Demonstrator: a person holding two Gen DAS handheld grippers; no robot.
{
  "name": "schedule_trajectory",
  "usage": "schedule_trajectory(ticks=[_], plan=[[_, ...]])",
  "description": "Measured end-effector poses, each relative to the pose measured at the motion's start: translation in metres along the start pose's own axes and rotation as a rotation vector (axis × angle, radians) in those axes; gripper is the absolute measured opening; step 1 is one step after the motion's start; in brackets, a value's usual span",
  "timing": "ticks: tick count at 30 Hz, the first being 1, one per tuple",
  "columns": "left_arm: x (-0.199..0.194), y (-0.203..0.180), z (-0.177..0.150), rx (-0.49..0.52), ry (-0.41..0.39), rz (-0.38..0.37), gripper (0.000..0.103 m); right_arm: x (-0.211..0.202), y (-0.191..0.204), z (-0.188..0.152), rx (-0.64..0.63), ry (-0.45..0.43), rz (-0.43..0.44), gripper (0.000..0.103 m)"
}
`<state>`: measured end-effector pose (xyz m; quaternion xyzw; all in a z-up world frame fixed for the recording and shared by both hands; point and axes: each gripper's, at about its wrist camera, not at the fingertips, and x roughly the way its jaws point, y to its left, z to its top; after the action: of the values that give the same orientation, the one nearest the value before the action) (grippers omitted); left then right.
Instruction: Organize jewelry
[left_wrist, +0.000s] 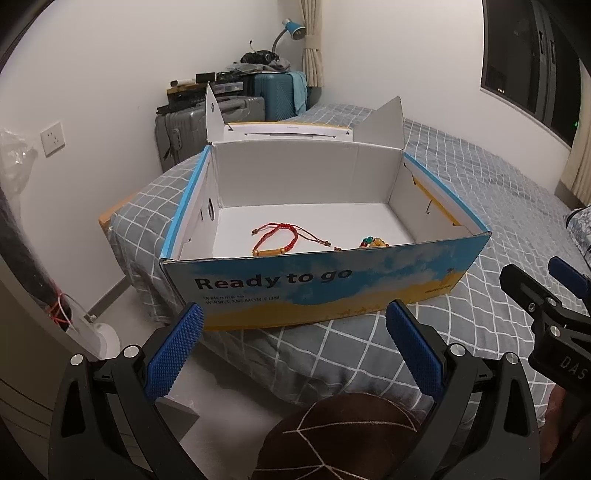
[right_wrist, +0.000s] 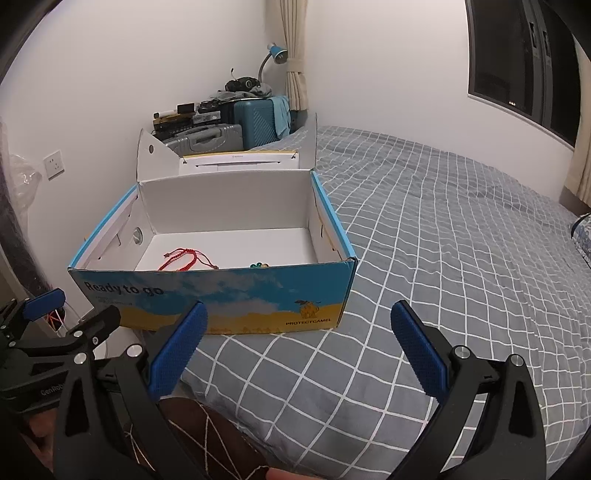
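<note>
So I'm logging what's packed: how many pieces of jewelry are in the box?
2: a red cord bracelet left of centre on the box floor, and a beaded bracelet by the front wall, partly hidden. More may lie behind that wall.

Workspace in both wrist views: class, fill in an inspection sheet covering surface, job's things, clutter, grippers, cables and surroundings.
Surface: grey checked bedspread.
Job's things: open blue-and-yellow cardboard box holding a red braided cord bracelet and a multicoloured bead bracelet.
Clutter: nothing seen on the bedspread.
Grippers: left gripper and right gripper both open, empty, short of the box.
Cables: nothing seen.
Surroundings: grey suitcase, teal suitcase, blue desk lamp.
</note>
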<state>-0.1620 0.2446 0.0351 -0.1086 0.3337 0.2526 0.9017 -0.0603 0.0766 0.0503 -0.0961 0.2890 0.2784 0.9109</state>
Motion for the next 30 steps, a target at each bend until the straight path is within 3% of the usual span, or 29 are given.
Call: schedule_trajectory(ticks=[30], plan=[[0.004,-0.016,0.001,0.042,-0.001,0.024,0.097,0.006,-0.001,-0.005,0.000,0.018,0.001,0.095]])
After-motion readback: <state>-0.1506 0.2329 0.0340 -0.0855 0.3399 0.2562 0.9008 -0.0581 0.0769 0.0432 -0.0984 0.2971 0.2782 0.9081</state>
